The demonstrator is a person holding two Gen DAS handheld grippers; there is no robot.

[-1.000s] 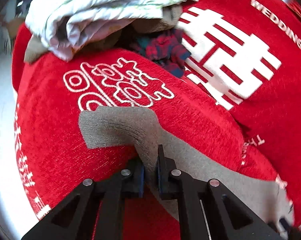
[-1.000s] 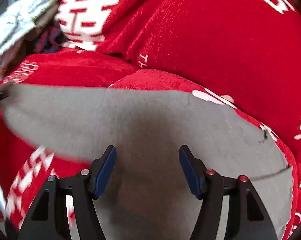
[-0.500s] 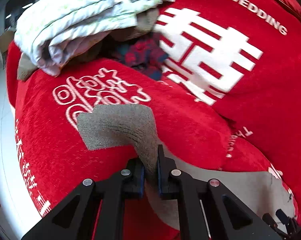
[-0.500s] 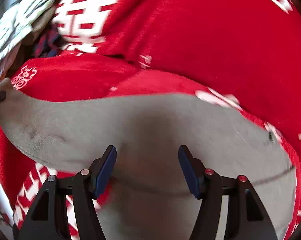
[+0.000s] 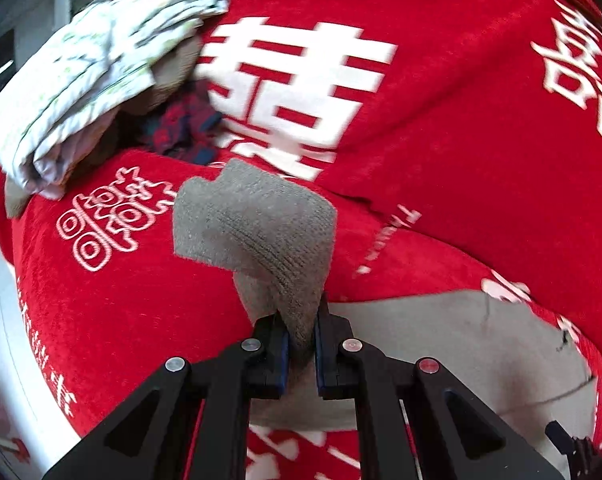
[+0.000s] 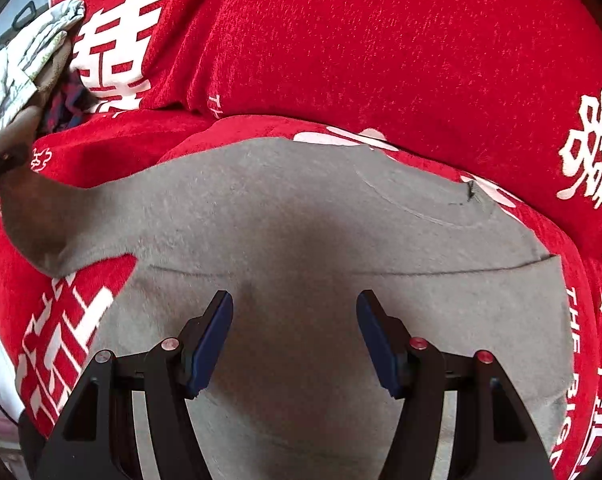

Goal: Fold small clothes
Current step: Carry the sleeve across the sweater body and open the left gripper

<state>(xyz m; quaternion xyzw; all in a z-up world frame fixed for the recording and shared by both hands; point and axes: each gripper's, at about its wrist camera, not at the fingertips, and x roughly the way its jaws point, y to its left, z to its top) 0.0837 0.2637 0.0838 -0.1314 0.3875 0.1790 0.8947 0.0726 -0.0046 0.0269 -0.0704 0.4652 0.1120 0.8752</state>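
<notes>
A small grey shirt (image 6: 301, 220) lies spread on a red sofa cover. My left gripper (image 5: 301, 344) is shut on the shirt's left sleeve (image 5: 261, 220) and holds it lifted, with the ribbed cuff end hanging forward. The shirt body (image 5: 461, 344) lies to the right below it. My right gripper (image 6: 295, 336) is open and empty, just above the middle of the shirt body, jaws wide apart. The lifted sleeve (image 6: 33, 208) shows at the left edge of the right wrist view, with the left gripper's tip beside it.
A pile of other clothes sits at the sofa's far left: a white patterned garment (image 5: 93, 80), a brown piece (image 5: 173, 80) and a dark plaid one (image 5: 185, 128). The red back cushion (image 6: 381, 40) with white characters rises behind the shirt. The sofa's front edge (image 5: 5, 320) is at left.
My left gripper has lifted the sleeve off the sofa and carried it right, toward the shirt body. The right gripper stays open over the shirt and has barely moved.
</notes>
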